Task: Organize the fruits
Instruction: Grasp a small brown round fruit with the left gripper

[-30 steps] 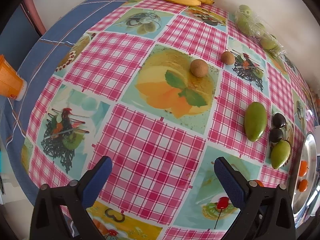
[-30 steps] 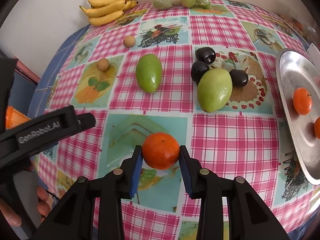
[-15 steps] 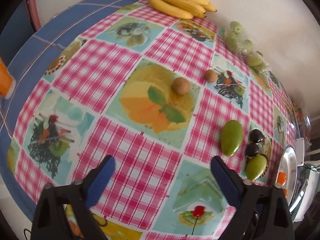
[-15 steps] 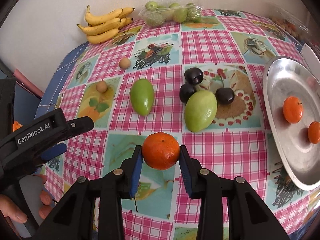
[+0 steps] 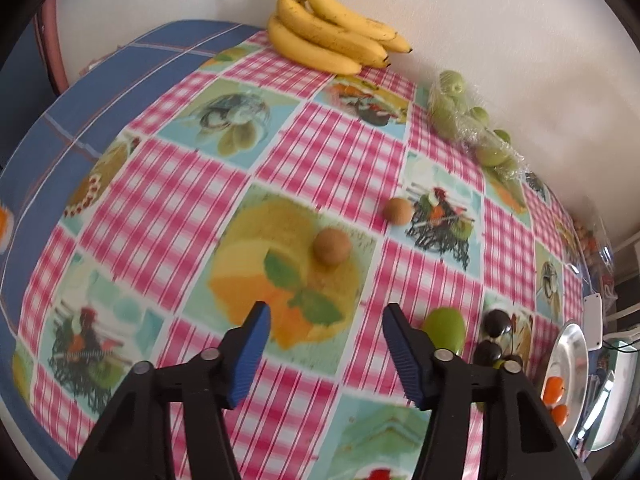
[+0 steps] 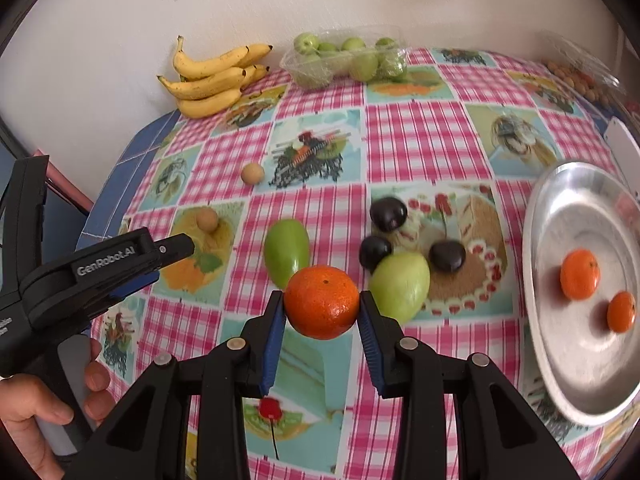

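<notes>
Holding orange mandarin [image 6: 322, 302] clamped between right gripper [image 6: 322, 320] fingers [image 6: 274, 328], lifted clear of desk [image 6: 420, 136], hanging over the near middle of the checked cloth. Rising and swinging compared with a second ago: metal tray [image 6: 536, 240] now showing fuller at right, two mandarins [image 6: 580, 274] already sitting in it. Reading as carry phase, pick done, drop into tray not yet done.

Sitting just beyond the held fruit: green mangoes [image 6: 286, 250] left and right of it, three dark plums [image 6: 388, 214] between and behind. Two small brown fruits [image 6: 252, 173] lying further left. Bananas [image 6: 212, 80] and bagged green fruits [image 6: 348, 60] staying at far edge by wall.

Left gripper [image 5: 326, 356] just closing from wide to about half, fingers [image 5: 250, 354] apart, nothing between them, hovering over the printed orange picture; nearer brown fruit [image 5: 332, 247] well ahead of tips. Tilting up too, more of wall in view than before. Probably idling or lining up next pick; cannot tell which. Hand [image 6: 36, 412] gripping left handle at near left.
</notes>
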